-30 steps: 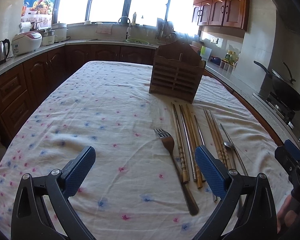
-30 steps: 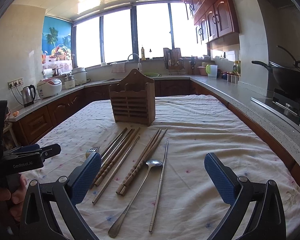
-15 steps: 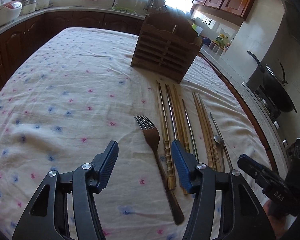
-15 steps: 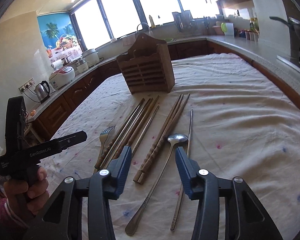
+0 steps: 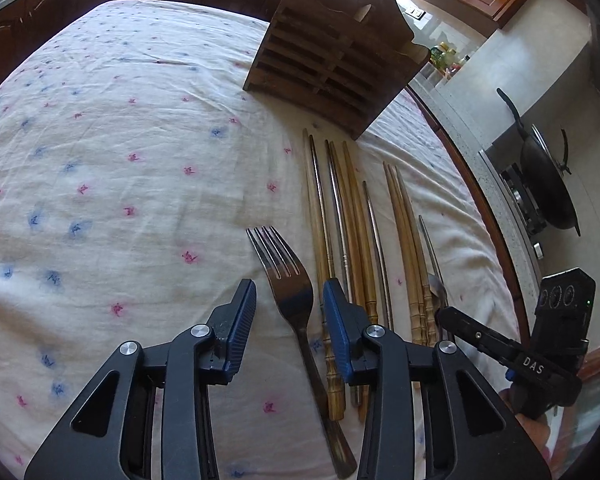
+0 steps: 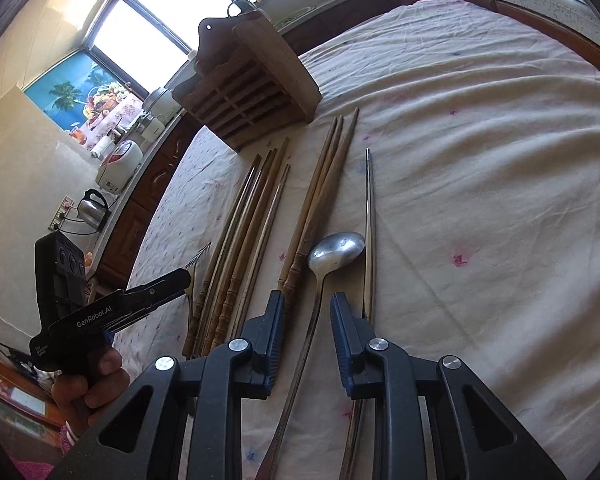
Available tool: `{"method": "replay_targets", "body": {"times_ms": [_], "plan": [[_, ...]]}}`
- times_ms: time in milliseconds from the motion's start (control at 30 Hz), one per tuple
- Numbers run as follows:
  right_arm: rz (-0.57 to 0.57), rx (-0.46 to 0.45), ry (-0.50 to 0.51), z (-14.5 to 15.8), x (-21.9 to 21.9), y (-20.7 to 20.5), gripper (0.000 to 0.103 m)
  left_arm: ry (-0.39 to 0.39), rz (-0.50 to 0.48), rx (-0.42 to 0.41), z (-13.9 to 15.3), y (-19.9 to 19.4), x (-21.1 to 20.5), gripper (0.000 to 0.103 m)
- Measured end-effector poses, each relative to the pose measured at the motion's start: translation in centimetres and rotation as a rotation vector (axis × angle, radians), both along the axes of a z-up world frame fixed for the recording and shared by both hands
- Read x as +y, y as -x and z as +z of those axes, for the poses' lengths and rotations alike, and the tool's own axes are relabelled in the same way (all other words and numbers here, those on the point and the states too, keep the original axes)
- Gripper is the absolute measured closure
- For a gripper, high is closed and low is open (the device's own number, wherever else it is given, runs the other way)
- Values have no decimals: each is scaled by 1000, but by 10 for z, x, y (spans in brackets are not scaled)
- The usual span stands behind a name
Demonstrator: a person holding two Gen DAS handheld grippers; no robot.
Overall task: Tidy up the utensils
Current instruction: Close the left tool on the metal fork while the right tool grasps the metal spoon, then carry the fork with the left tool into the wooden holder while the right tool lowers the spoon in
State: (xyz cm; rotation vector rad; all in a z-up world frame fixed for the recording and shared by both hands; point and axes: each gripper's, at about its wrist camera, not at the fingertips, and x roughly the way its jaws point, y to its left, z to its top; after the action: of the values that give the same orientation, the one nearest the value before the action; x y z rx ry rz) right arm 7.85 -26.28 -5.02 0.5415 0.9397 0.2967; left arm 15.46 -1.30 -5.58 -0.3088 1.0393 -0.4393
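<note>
A metal fork [image 5: 290,288] lies on the flowered tablecloth [image 5: 120,160]. My left gripper [image 5: 290,300] is open, low over it, with a finger on each side of the fork's neck. A metal spoon [image 6: 334,250] lies further right. My right gripper [image 6: 306,312] is open, its fingers either side of the spoon's handle. Several wooden and metal chopsticks [image 5: 340,220] lie between fork and spoon; they also show in the right wrist view [image 6: 256,220]. A single metal chopstick [image 6: 369,220] lies right of the spoon. A slatted wooden utensil holder [image 5: 332,56] stands beyond them.
The table's right edge runs beside a counter with a black wok [image 5: 548,184] on a stove. Cabinets line the far side, with a rice cooker [image 6: 120,164] and a kettle [image 6: 92,208] on the left counter.
Both grippers have tilted down and dropped toward the table, and their jaws have narrowed. The left now straddles the fork, the right straddles the spoon handle.
</note>
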Motion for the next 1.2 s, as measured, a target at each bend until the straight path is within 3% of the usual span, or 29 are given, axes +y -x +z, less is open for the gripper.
{"method": "replay_targets", "body": {"times_ms": [100,200,233,300,500,800,1200], "plan": [[-1,4,-30,-3,-3,-6,81,7,-7,9,-2,-7,-2,77],[0,7,-41,-5,-4,-10,92,10,-12,6,-4,-11,-2,82],[-2,10,-42,-6,-5,-11,99,14,-10,4,-4,-10,-1,86],[-4,6,-46,-4,-6,-9,100,18,-10,3,-4,-10,0,98],[-12,-69,-7,20,-6,7,101,40,11,-54,10,1,10,99],[-26,-212,48,69,-3,24,101,65,14,-180,56,18,20,101],[-37,-391,178,124,10,5,101,58,23,-313,102,6,26,101]]}}
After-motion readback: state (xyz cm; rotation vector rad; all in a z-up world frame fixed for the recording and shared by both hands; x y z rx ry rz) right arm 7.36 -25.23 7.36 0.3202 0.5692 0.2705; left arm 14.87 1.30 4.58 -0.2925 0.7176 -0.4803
